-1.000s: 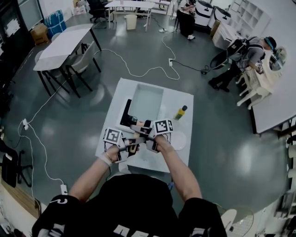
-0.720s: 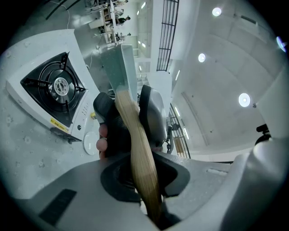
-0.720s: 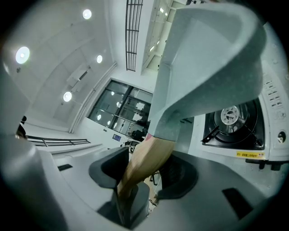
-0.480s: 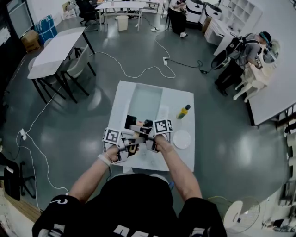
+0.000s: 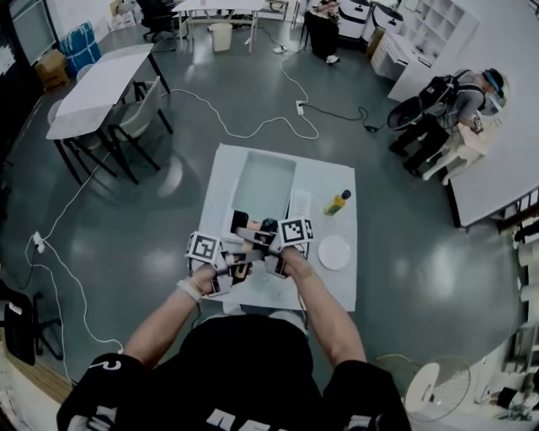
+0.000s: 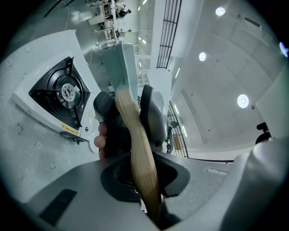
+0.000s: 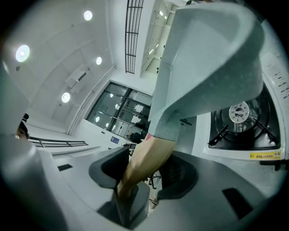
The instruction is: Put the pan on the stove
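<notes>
Pan nearer stove, handle in both hand-held grippers.

This is a big lab room: a shiny grey floor with long cables, white tables at upper left, shelves at upper right.

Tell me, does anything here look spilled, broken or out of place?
Nothing looks spilled or broken. One odd sight: the pan hangs in the air, not on the stove, with both the left claw and the right claw clamped on its wooden handle. A cable also snakes loose across the floor.
</notes>
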`<state>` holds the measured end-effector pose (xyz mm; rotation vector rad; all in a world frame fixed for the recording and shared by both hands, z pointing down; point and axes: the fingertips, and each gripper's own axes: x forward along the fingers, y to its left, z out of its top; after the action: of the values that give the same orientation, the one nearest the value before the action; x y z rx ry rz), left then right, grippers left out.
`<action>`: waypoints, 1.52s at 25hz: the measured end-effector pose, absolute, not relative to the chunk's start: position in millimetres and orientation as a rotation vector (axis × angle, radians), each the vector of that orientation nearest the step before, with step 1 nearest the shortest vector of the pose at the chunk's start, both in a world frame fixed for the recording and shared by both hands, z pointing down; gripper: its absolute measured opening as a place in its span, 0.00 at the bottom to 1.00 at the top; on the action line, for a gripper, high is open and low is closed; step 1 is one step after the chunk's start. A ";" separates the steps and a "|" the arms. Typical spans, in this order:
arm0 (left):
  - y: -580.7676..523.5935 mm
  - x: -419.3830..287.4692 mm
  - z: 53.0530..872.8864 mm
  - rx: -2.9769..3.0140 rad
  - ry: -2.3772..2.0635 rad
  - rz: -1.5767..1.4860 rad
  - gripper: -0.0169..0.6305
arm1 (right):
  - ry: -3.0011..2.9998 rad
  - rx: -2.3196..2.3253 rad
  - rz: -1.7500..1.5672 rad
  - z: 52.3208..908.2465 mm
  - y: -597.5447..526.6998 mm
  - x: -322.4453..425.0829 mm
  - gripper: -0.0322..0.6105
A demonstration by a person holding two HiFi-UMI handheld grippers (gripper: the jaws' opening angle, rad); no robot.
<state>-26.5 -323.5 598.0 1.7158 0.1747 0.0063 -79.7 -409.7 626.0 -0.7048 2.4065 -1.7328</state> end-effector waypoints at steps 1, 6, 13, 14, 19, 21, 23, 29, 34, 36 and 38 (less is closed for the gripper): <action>-323.0 -24.0 598.5 1.713 0.175 0.000 0.09 | 2.411 -0.705 -1.734 627.2 -409.2 -77.5 0.34; -320.7 -8.4 603.7 1.711 0.147 -0.018 0.09 | 2.426 -0.674 -1.757 630.1 -404.6 -64.0 0.34; -323.4 9.1 608.5 1.694 0.109 -0.058 0.09 | 2.440 -0.624 -1.798 641.1 -405.1 -50.7 0.34; -323.4 12.2 609.4 1.694 0.102 -0.061 0.09 | 2.446 -0.611 -1.798 641.7 -404.9 -48.6 0.34; -326.2 18.3 616.9 1.710 0.070 -0.071 0.09 | 2.463 -0.561 -1.802 645.6 -404.9 -45.5 0.34; -326.7 21.6 617.1 1.703 0.059 -0.077 0.09 | 2.469 -0.515 -1.789 643.1 -404.9 -45.4 0.34; -327.0 24.1 616.7 1.698 0.052 -0.085 0.09 | 2.494 -0.438 -1.741 636.4 -405.6 -48.4 0.34; -330.6 27.5 620.6 1.706 0.026 -0.094 0.09 | 2.501 -0.533 -1.826 653.8 -407.5 -38.2 0.34; -331.4 26.9 627.2 1.714 0.013 -0.093 0.09 | 2.498 -0.500 -1.831 660.0 -407.4 -40.8 0.34; -331.6 25.3 631.4 1.703 0.001 -0.086 0.09 | 2.504 -0.486 -1.820 662.5 -408.5 -42.6 0.34; -332.1 24.3 635.3 1.693 -0.008 -0.082 0.09 | 2.502 -0.483 -1.824 666.6 -409.1 -43.5 0.34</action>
<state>24.3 -332.1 635.3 1.6930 -0.0075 -0.0817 -43.5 -409.1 666.6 -0.4827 2.5025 -1.8240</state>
